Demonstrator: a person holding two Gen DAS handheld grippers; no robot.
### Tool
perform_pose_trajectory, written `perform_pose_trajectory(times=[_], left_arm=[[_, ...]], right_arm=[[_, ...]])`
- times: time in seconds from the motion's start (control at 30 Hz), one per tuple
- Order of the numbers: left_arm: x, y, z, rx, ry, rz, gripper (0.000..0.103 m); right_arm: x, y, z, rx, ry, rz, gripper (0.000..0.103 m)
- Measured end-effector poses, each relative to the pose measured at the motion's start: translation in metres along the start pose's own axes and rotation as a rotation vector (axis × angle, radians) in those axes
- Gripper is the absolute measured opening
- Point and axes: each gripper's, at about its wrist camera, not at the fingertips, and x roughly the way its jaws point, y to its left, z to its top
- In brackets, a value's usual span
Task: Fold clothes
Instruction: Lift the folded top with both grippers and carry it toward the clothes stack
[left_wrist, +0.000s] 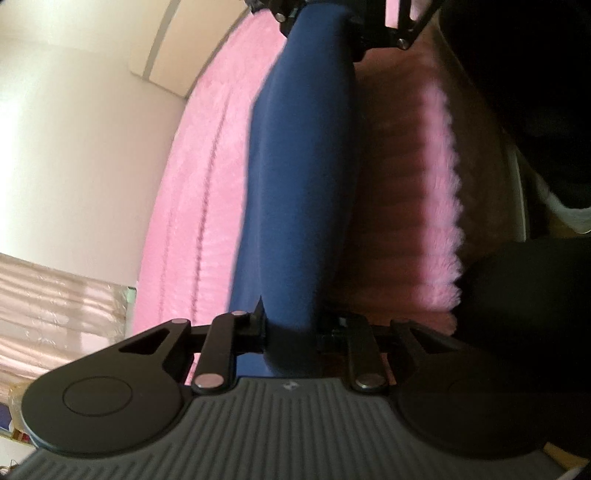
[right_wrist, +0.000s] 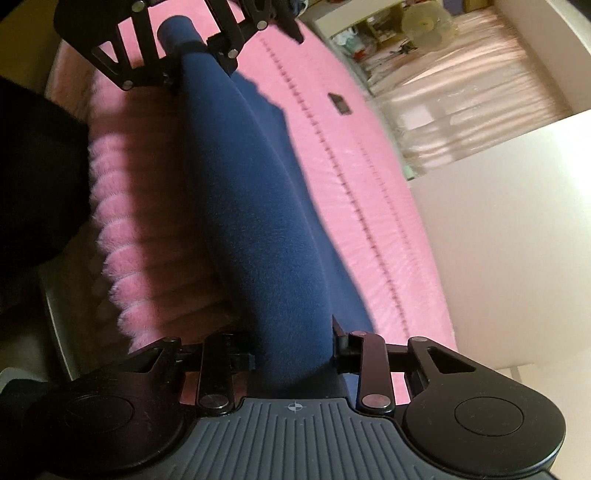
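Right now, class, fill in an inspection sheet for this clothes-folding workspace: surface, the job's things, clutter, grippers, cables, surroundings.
Surface: pink fluffy bed cover, with stitched seam lines running across it.
Job's things: navy blue garment, stretched as a long band between the two grippers, partly lifted off the cover.
Clutter: small dark flat object lying on the cover; what it is cannot be told.
Grippers: left gripper shut on one end of the garment; right gripper shut on the other end.
Cables: nothing seen.
Surroundings: pale wall; light curtain; shelves with small items; a person's dark clothing at the bed edge.
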Motion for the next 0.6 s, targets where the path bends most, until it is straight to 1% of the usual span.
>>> perform_pose_trajectory(times=[0.1,0.2,0.3,0.4,0.5,0.6], left_arm=[[-0.011,0.005,0.008,-0.002,-0.018,-0.004,0.018],[-0.019,0.011,0.017,0.007,-0.032,-0.011,0.018],[-0.021,0.029,0.025,-0.019,-0.054,-0.037,0.018],[-0.012,0.053,0.034,-0.035,-0.058,-0.057,0.018],[-0.005,0.071,0.044,-0.031,-0.039,-0.076,0.018],[-0.006,0.089,0.056,-0.007,-0.004,-0.13,0.018]], right_arm=[[-0.019,-0.003,-0.006,0.004,-0.011,-0.005,0.031],[-0.026,-0.011,-0.011,0.037,-0.024,-0.005,0.031],[-0.031,-0.027,-0.015,0.071,-0.051,0.007,0.031],[-0.038,-0.047,-0.021,0.097,-0.086,0.055,0.031],[-0.031,-0.07,-0.023,0.113,-0.119,0.106,0.031],[-0.027,-0.093,-0.027,0.125,-0.107,0.176,0.031]])
